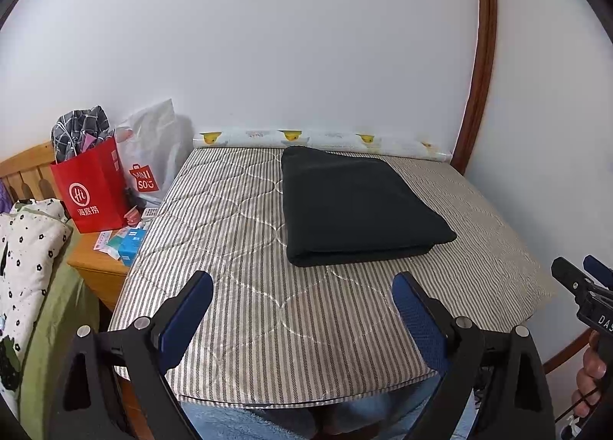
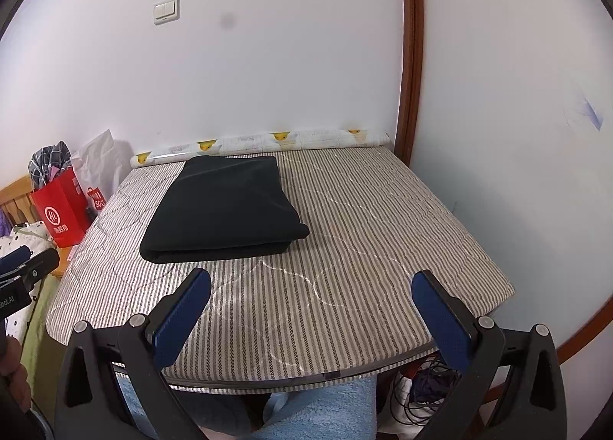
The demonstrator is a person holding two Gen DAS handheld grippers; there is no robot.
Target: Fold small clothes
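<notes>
Fingers (image 1: pixel 191 309) spread empty, folded black garment (image 1: pixel 356 206) lying well beyond them.

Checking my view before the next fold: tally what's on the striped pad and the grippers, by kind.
Folded black garment: 1
Duck-print roll at the far edge: 1
Grippers: 2, left gripper and right gripper, both open
Total: 4

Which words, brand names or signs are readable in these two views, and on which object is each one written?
"Hi" in a circle, with three Chinese characters under it: on the red paper bag.
"MINI SOU", partly creased: red logo on the white plastic bag.
"DAS", cut off: on the right gripper body, left wrist view.
"bboLAI", cut off: on the left gripper body, right wrist view.
Blue and white packets on the wooden nightstand: print too small to read.
</notes>
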